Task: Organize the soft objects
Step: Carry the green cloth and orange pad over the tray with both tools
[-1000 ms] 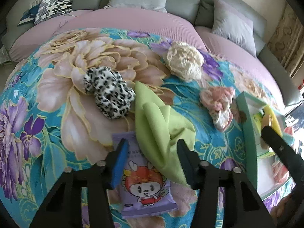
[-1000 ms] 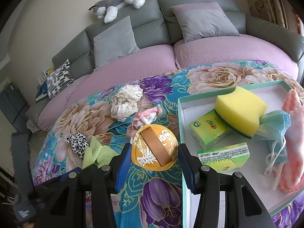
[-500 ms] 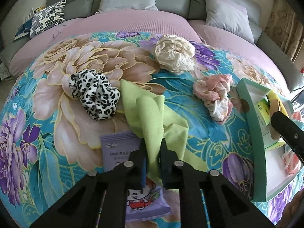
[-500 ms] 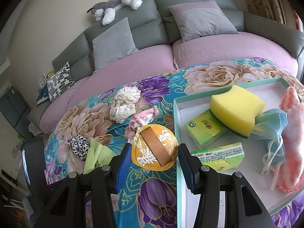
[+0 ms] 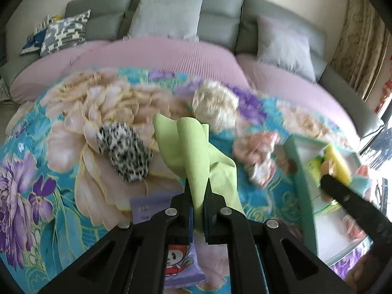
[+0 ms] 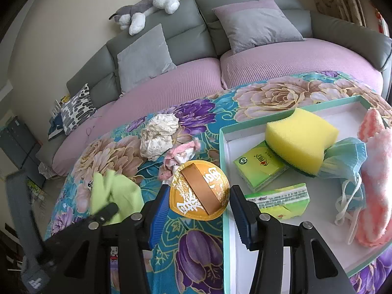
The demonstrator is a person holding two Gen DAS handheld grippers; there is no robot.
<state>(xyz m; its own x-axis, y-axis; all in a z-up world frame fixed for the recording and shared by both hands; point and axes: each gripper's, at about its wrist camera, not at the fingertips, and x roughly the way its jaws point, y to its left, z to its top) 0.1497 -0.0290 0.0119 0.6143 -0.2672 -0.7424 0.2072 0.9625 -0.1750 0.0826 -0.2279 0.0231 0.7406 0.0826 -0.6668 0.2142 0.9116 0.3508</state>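
Observation:
My left gripper (image 5: 197, 186) is shut on a light green cloth (image 5: 188, 147), which hangs raised above the floral tablecloth (image 5: 61, 196). The same cloth (image 6: 115, 188) shows at the left of the right wrist view. A gold round pad (image 6: 196, 176) sits between the blue pads of my right gripper (image 6: 199, 188), which grips it beside the teal-rimmed white tray (image 6: 223, 147). In the tray lie a yellow sponge (image 6: 301, 137), two green tissue packs (image 6: 257, 166), a blue face mask (image 6: 348, 154) and a pink fluffy sock (image 6: 377, 171).
On the tablecloth lie a leopard-print scrunchie (image 5: 125, 152), a cream lace bundle (image 5: 215, 105), a pink cloth (image 5: 254, 152) and a purple cartoon packet (image 5: 181, 264) under my left gripper. Behind stands a grey sofa with lilac seats (image 6: 294, 58), cushions and a plush dog (image 6: 147, 7).
The left jaws closed on the green cloth and lifted it off the table, pulling it upright. The right gripper and its gold pad stayed where they were.

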